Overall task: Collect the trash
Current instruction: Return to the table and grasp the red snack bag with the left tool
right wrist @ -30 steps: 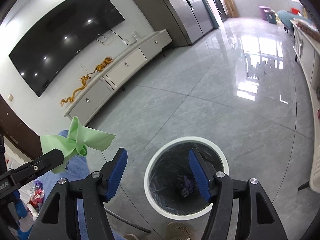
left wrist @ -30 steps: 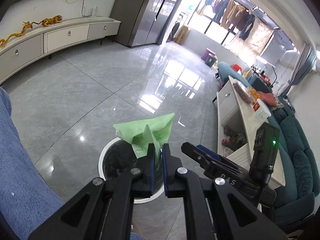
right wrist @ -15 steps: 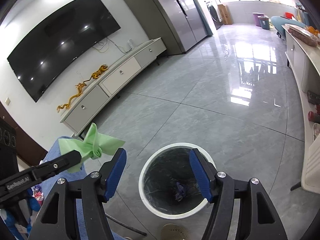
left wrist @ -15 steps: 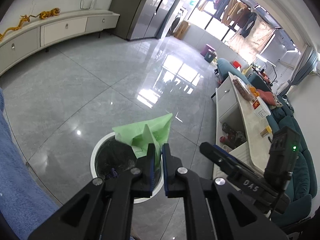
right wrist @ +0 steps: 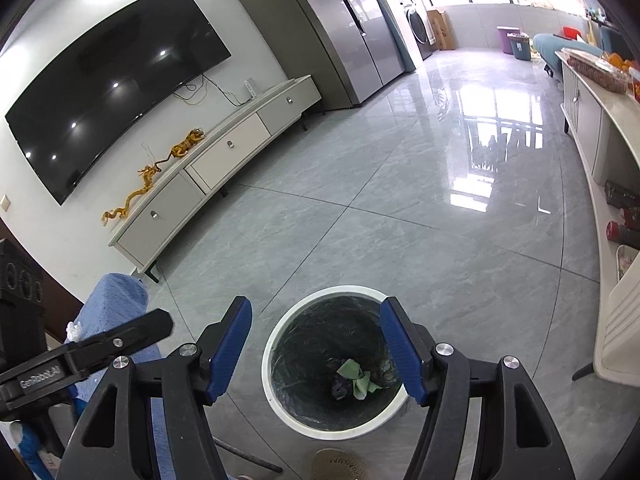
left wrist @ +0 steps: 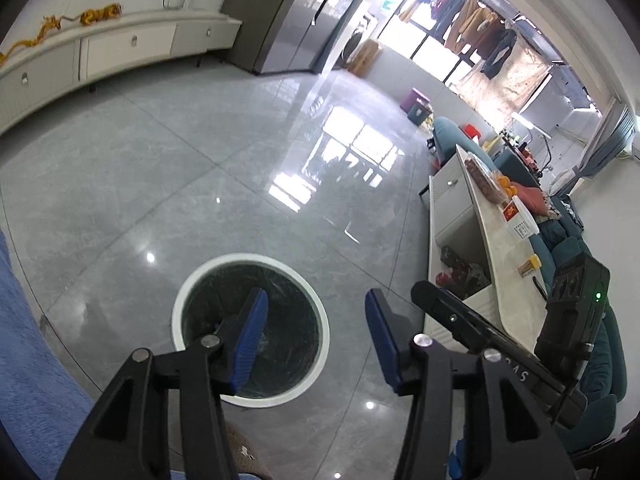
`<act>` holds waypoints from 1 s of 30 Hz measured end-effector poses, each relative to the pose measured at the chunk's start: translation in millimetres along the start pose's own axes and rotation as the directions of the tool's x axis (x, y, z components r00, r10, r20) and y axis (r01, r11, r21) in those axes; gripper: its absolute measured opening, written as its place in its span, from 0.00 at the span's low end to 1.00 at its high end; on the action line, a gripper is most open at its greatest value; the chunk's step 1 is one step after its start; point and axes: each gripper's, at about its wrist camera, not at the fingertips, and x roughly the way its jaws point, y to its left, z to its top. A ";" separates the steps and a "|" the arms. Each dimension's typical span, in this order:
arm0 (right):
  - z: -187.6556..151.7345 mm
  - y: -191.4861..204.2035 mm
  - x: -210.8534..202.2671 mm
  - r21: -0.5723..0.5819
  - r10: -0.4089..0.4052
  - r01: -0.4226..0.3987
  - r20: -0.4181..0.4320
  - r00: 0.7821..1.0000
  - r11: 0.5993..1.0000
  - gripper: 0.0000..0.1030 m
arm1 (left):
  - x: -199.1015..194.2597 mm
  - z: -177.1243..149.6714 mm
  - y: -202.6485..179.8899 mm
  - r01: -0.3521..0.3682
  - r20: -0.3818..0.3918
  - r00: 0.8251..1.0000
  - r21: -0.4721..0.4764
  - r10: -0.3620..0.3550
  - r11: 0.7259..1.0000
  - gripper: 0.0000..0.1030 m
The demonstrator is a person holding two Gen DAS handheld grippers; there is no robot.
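Trash is seen at the bottom of a round white-rimmed bin lined with a dark bag: a crumpled green paper lies there touching a small dark purplish scrap. The bin stands on the grey tiled floor, away from the walls, between a long white TV cabinet along one wall and a white sideboard along the opposite side. The left gripper is held above the bin's far-right rim in its own view; its blue-padded jaws are opening and nothing is found between them, only the bin's dark liner and bare floor being visible through the gap. The right gripper is held over the bin as well, its jaws parted wide and empty, with the bin's opening framed between the blue pads. In the right wrist view the left gripper's black arm is seen at the left edge, beside a blue fabric-covered shape. A black television is mounted above the TV cabinet, and golden dragon figures are laid along the cabinet's top. A tall grey refrigerator is placed at the cabinet's far end. The toe of a beige slipper is visible at the lower edge, near the bin's near rim.
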 end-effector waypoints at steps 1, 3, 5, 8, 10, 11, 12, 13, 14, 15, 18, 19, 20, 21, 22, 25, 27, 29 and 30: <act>0.3 2.3 -2.6 -0.005 0.000 0.000 0.005 1.000 1.000 0.63 | -4.4 0.3 -0.8 -0.013 0.011 1.000 0.003 0.012 1.000 0.47; 1.7 8.7 -9.8 -0.020 0.001 0.000 0.019 1.000 1.000 0.64 | -19.4 -0.5 -2.3 -0.037 0.049 0.998 0.001 0.037 0.999 0.47; 2.4 17.0 -18.2 -0.039 0.004 -0.003 0.036 0.999 0.999 0.64 | -38.5 -2.9 -4.0 -0.052 0.104 0.993 -0.006 0.052 0.999 0.47; 4.5 36.9 -35.0 -0.085 0.020 -0.014 0.066 0.998 0.996 0.65 | -69.6 -5.9 -6.8 -0.070 0.202 0.977 -0.007 0.070 0.997 0.47; 5.5 50.3 -44.4 -0.118 0.036 -0.027 0.081 0.996 0.993 0.65 | -95.1 -9.8 -8.6 -0.078 0.246 0.966 0.005 0.075 0.997 0.47; 5.4 59.6 -49.9 -0.139 0.049 -0.037 0.088 0.995 0.990 0.65 | -104.5 -10.8 -9.4 -0.083 0.253 0.964 0.014 0.077 0.996 0.47; 5.3 69.8 -54.5 -0.159 0.064 -0.049 0.093 0.994 0.986 0.65 | -117.9 -13.3 -9.4 -0.091 0.258 0.963 0.023 0.081 0.996 0.47; 4.7 78.4 -58.7 -0.176 0.078 -0.060 0.097 0.992 0.983 0.65 | -129.5 -16.0 -8.4 -0.093 0.266 0.960 0.026 0.083 0.995 0.48; 4.0 88.7 -63.1 -0.195 0.094 -0.073 0.101 0.990 0.978 0.65 | -143.6 -18.6 -5.9 -0.102 0.285 0.954 0.020 0.092 0.995 0.48; 2.9 98.9 -66.8 -0.214 0.111 -0.087 0.104 0.988 0.973 0.65 | -155.6 -21.3 -3.6 -0.116 0.301 0.948 0.012 0.107 0.993 0.49; -2.1 131.4 -78.6 -0.273 0.172 -0.139 0.104 0.980 0.952 0.65 | -196.3 -32.5 7.3 -0.169 0.362 0.918 -0.019 0.164 0.986 0.50; -3.9 143.6 -81.0 -0.294 0.196 -0.160 0.097 0.976 0.942 0.65 | -209.5 -38.2 12.7 -0.188 0.380 0.906 -0.031 0.185 0.982 0.50; -5.8 151.9 -82.6 -0.309 0.210 -0.173 0.091 0.973 0.935 0.65 | -226.8 -45.6 20.5 -0.216 0.402 0.890 -0.046 0.216 0.975 0.50; -9.6 167.0 -84.6 -0.336 0.234 -0.194 0.081 0.969 0.922 0.65 | -239.7 -51.7 28.7 -0.243 0.415 0.876 -0.063 0.246 0.968 0.50; -12.4 177.0 -85.8 -0.355 0.249 -0.208 0.074 0.966 0.911 0.65 | -248.6 -59.9 35.6 -0.261 0.423 0.866 -0.077 0.269 0.962 0.50; -24.5 211.8 -84.2 -0.412 0.299 -0.259 0.035 0.954 0.874 0.66 | -286.7 -81.5 70.8 -0.340 0.443 0.816 -0.151 0.372 0.928 0.50; -34.7 235.8 -77.9 -0.450 0.327 -0.294 -0.005 0.945 0.843 0.66 | -311.5 -103.3 100.6 -0.417 0.443 0.765 -0.212 0.467 0.884 0.50; -45.1 260.0 -67.1 -0.478 0.352 -0.336 -0.059 0.934 0.812 0.66 | -331.8 -119.9 131.6 -0.488 0.421 0.717 -0.267 0.556 0.831 0.50; -50.3 270.7 -61.7 -0.492 0.360 -0.353 -0.084 0.929 0.796 0.66 | -342.6 -130.9 149.7 -0.530 0.405 0.682 -0.299 0.609 0.793 0.50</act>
